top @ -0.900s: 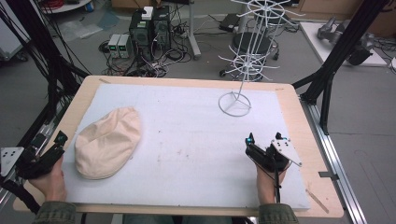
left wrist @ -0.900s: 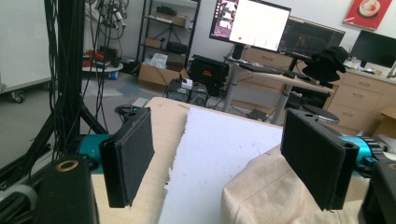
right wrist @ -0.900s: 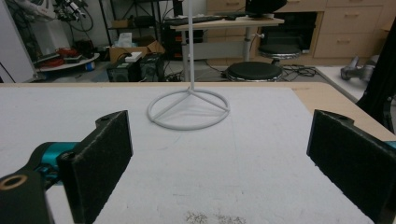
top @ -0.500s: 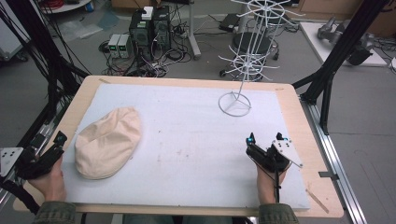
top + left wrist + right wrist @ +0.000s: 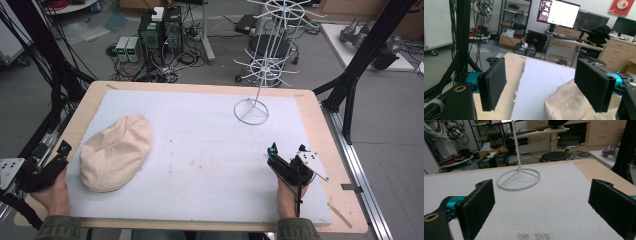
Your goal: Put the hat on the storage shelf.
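A cream flat cap (image 5: 116, 151) lies on the left part of the white mat (image 5: 200, 150). In the left gripper view the cap (image 5: 571, 105) fills the lower right, just ahead of the jaws. My left gripper (image 5: 56, 159) rests at the table's left edge beside the cap, open (image 5: 544, 87), nothing between its jaws. A white wire rack stand (image 5: 251, 111) rises from a ring base at the back right; its ring base (image 5: 519, 178) lies ahead of my right gripper (image 5: 541, 205). My right gripper (image 5: 280, 160) sits at the front right, open and empty.
The wooden tabletop (image 5: 320, 130) borders the mat on all sides. Black frame posts (image 5: 350, 75) stand at the right and left of the table. Computers and cables (image 5: 160, 35) sit on the floor behind.
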A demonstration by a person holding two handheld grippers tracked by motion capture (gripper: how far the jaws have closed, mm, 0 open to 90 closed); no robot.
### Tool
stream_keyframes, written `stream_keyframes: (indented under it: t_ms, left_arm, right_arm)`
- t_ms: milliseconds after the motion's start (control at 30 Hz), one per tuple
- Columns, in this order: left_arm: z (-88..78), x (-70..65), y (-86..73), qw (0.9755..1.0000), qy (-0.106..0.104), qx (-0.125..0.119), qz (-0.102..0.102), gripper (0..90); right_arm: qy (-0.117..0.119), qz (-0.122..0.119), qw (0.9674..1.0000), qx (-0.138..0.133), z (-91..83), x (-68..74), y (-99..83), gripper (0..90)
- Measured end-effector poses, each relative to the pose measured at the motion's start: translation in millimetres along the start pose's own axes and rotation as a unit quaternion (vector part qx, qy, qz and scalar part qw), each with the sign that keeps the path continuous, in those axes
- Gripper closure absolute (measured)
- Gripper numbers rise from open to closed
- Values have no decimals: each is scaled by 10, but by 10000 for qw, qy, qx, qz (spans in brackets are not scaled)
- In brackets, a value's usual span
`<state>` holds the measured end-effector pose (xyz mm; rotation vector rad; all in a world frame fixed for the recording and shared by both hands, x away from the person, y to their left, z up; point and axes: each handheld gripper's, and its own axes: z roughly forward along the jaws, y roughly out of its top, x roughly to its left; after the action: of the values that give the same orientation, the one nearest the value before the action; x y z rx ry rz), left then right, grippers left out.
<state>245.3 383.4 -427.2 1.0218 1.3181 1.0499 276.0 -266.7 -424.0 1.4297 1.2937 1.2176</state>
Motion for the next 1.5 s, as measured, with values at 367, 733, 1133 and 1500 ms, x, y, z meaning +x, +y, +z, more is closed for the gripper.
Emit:
stream_keyframes:
  t_ms: [367,733,1133,1500]
  left_arm:
    - [12,-91,117,9984,-545,118,37,257]
    - [69,-210,179,9928,-1149,338,-27,257]
    - [107,-291,207,9887,-1364,614,-13,257]
    - [178,-400,177,9803,-1659,1045,240,272]
  right_arm:
    - [50,-66,10000,-10,1,6,-1,59]
    - [199,-196,9996,54,18,34,-13,59]
    - [208,-137,9997,53,20,22,-16,59]
    - [247,-71,9996,83,19,24,-21,59]
